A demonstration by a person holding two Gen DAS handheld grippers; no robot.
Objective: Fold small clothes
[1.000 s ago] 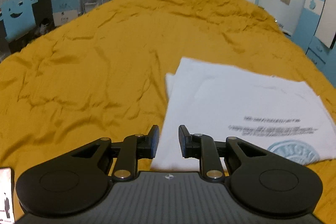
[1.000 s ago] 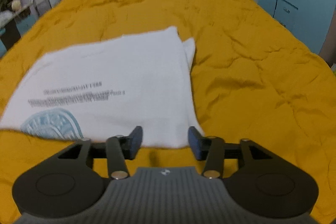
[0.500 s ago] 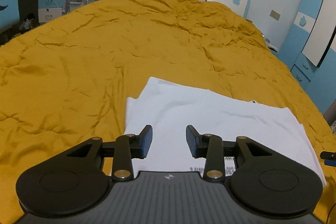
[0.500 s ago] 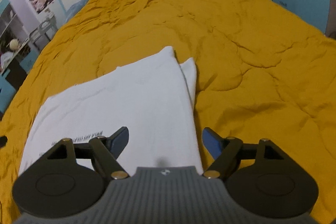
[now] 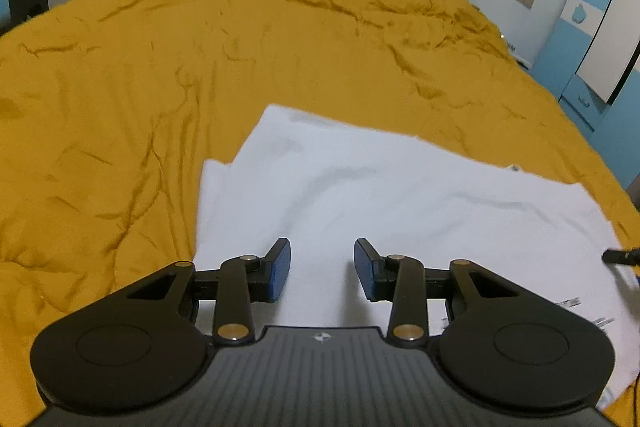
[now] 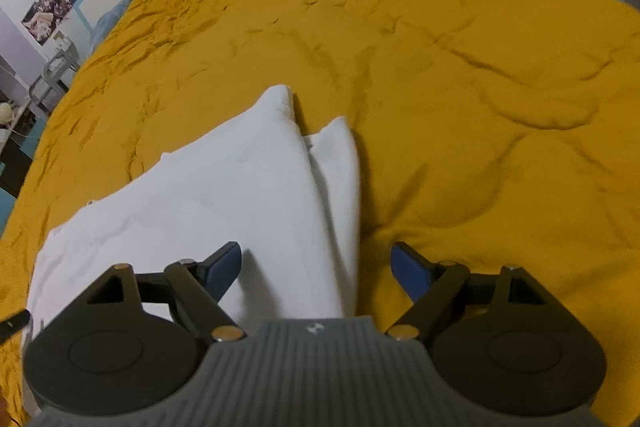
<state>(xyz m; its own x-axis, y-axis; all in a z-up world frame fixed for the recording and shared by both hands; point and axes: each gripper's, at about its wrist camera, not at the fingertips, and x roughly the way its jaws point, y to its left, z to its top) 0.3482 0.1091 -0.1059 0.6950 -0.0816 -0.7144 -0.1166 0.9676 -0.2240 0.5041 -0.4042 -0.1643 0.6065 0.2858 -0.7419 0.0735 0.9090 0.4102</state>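
I count one white T-shirt (image 5: 400,195), soft cotton folded into a flat rectangle, on one wrinkled mustard bedspread (image 5: 160,67). My left gripper (image 5: 322,269) hangs half-spread over the shirt, empty. My right gripper (image 6: 316,267) has just been opening, straddling the shirt's 3 o'clock edge, pinching nothing.

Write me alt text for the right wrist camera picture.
An open right hand-held gripper hangs over the right edge of a white folded shirt lying on a wrinkled mustard-yellow bedspread; nothing is gripped. A sleeve pokes out beside the fold, and posters line the far wall.
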